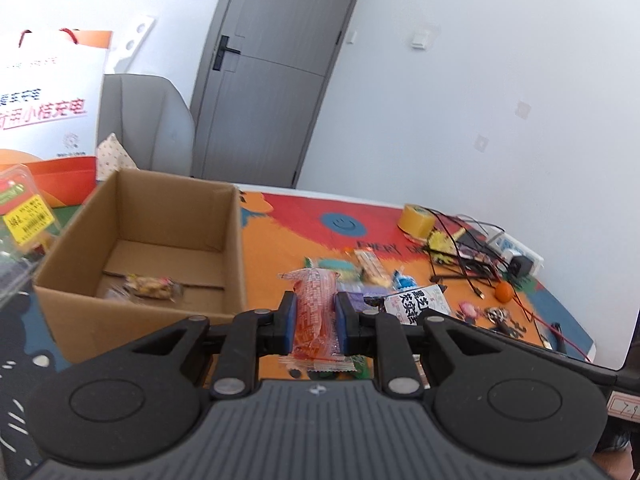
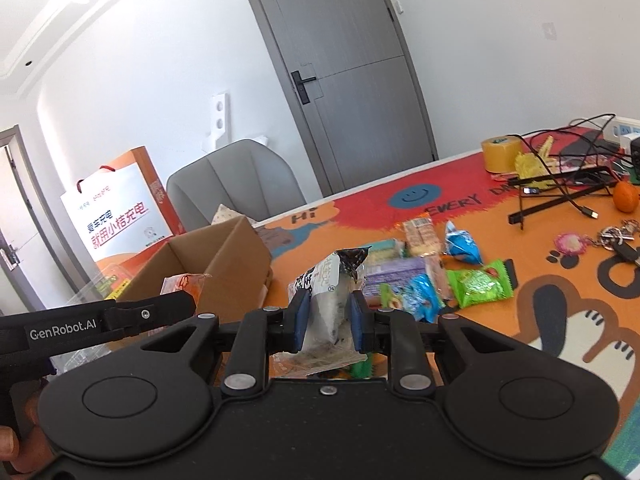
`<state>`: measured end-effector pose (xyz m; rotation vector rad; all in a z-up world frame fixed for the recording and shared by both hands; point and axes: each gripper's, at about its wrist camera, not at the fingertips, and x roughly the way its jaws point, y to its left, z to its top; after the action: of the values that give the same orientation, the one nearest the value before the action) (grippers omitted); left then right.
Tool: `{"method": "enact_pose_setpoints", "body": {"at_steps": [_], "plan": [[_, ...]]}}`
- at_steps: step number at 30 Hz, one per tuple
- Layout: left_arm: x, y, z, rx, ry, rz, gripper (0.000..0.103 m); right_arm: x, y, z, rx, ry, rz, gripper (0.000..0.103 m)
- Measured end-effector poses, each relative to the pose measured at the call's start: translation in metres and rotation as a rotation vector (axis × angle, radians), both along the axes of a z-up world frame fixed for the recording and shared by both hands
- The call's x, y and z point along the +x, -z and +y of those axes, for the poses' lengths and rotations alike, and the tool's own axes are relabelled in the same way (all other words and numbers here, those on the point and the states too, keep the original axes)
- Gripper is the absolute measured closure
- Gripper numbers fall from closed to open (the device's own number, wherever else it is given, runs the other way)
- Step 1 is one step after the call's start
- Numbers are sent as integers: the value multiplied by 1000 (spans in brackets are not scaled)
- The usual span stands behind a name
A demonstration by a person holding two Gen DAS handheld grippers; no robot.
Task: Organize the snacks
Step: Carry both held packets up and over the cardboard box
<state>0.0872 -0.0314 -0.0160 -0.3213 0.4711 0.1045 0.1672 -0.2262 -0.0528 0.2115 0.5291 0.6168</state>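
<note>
My left gripper (image 1: 316,320) is shut on an orange-red snack packet (image 1: 314,300), held above the mat just right of the open cardboard box (image 1: 236,240). A wrapped snack (image 1: 150,286) lies on the box floor. My right gripper (image 2: 330,320) is shut on a white snack packet with black print (image 2: 324,292), lifted over the pile of loose snacks (image 2: 424,276). In the right wrist view the orange-red packet (image 2: 184,282) shows beside the box (image 2: 236,256). A green packet (image 2: 478,284) and a blue one (image 2: 460,246) lie on the mat.
A yellow tape roll (image 2: 500,156), tangled black cables (image 2: 560,184), a small orange fruit (image 2: 626,196) and keys (image 2: 616,240) sit at the far right. A paper gift bag (image 2: 120,216) and a grey chair (image 2: 236,184) stand behind the box.
</note>
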Motion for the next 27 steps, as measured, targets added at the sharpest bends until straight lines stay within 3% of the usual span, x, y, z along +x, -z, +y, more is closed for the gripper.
{"method": "enact_pose_setpoints", "body": {"at_steps": [15, 27], "plan": [[-11, -15, 70, -9, -148, -59, 84, -1, -35, 61, -9, -91, -87, 80], [-12, -7, 118, -61, -218, -63, 84, 7, -40, 117, -24, -170, -79, 80]]}}
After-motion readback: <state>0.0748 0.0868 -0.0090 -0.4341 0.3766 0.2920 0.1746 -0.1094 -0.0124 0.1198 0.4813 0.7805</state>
